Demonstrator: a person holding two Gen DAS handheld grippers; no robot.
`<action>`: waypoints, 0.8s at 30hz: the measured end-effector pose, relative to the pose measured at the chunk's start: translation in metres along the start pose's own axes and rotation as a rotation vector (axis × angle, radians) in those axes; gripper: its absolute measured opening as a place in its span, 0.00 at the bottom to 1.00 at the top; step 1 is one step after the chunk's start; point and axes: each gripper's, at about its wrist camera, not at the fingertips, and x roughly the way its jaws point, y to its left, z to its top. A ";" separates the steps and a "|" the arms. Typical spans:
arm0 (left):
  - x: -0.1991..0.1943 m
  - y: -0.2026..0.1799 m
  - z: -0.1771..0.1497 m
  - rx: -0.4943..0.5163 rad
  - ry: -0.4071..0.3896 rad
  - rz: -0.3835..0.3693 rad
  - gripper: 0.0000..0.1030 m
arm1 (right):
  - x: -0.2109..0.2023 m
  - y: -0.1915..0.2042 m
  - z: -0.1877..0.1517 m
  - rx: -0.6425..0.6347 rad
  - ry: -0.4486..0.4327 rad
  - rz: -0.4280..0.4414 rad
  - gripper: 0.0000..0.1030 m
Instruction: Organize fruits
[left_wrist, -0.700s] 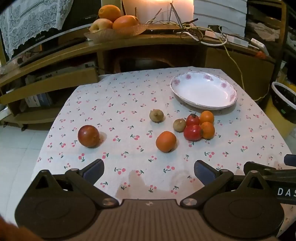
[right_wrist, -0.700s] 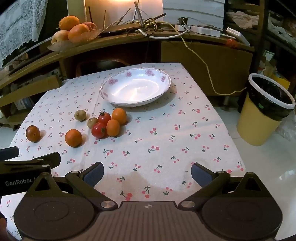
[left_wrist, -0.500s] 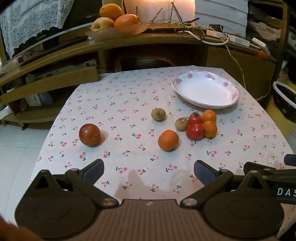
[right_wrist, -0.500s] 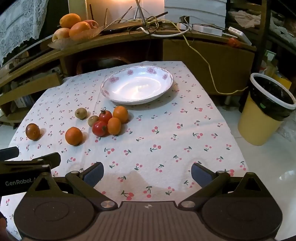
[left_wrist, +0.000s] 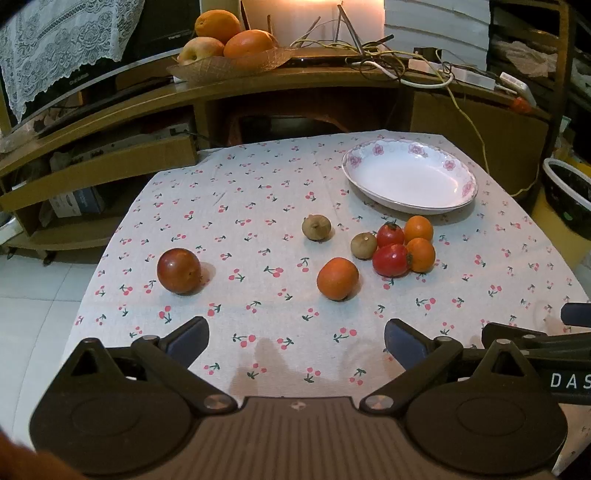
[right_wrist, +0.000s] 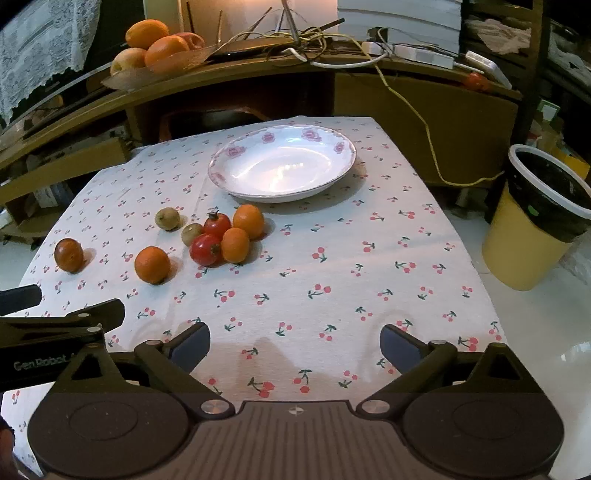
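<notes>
Left wrist: eight fruits (left_wrist: 337, 277) (one plate (left_wrist: 466, 192))

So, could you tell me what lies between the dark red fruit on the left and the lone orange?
Nothing: only bare cherry-print cloth separates the dark red fruit from the lone orange, clearest in the left wrist view.

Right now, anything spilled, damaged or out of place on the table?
Nothing spilled or damaged. The fruits lie loose on the tablecloth while the plate sits empty; the dark red fruit lies apart near the left edge.
</notes>
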 end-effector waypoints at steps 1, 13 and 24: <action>0.001 0.000 0.000 0.002 0.000 0.000 1.00 | 0.001 0.000 0.000 -0.002 0.002 0.002 0.94; 0.004 0.000 0.003 0.044 -0.024 -0.004 1.00 | 0.007 0.004 0.004 -0.026 0.021 0.054 0.89; 0.023 -0.001 0.023 0.093 -0.025 -0.055 1.00 | 0.020 0.002 0.028 -0.134 0.026 0.138 0.81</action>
